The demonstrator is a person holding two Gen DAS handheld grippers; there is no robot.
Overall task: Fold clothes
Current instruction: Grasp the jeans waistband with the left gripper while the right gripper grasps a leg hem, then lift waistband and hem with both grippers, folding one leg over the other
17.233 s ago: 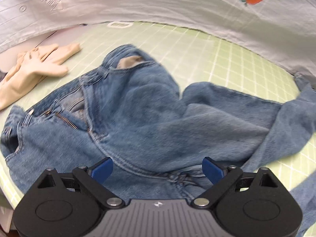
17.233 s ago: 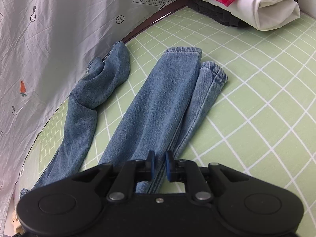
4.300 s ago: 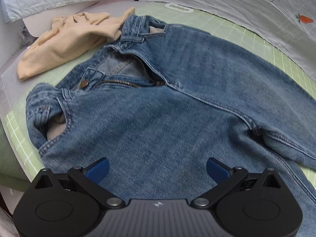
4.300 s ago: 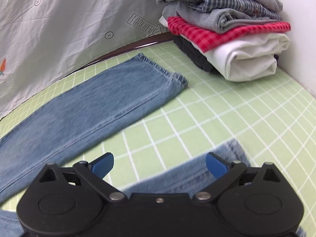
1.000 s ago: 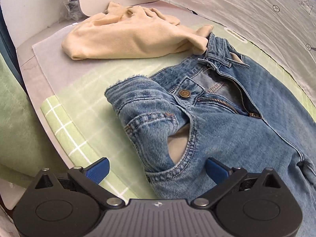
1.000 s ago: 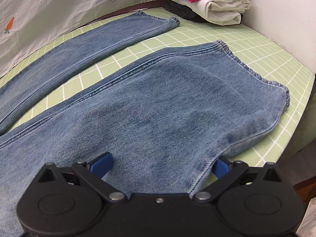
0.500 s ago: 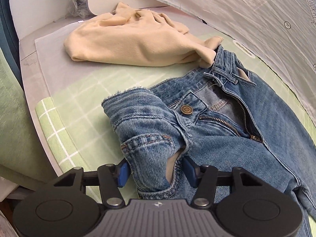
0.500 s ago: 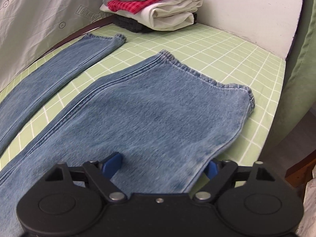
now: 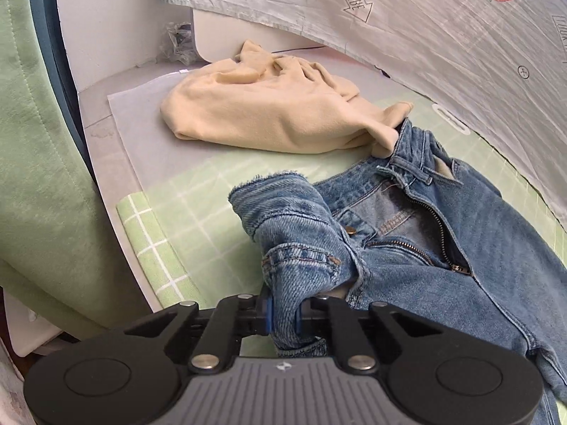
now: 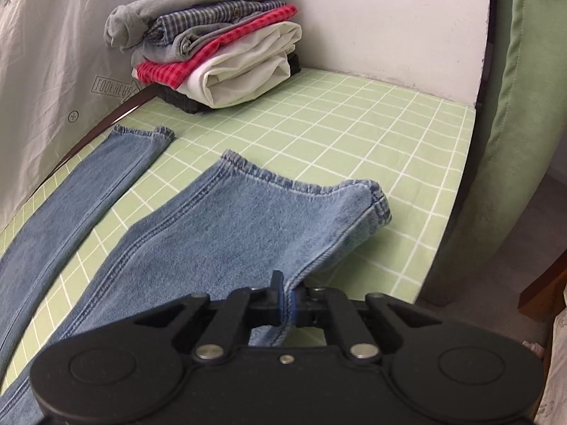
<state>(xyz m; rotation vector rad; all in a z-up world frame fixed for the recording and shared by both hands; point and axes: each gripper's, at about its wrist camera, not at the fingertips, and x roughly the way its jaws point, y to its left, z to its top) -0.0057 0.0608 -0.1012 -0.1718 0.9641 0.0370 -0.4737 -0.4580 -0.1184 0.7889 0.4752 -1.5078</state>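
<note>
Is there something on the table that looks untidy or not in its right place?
Yes. A beige garment lies crumpled at the table's left end, its tip resting on the waistband of the jeans, whose fly is open. The folded stack at the right end leans slightly. The left claw and right claw each pinch the jeans.

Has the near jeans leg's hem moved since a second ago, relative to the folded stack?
Yes. The near leg's hem now lifts and curls toward the folded stack, pinched by the right tool.
</note>
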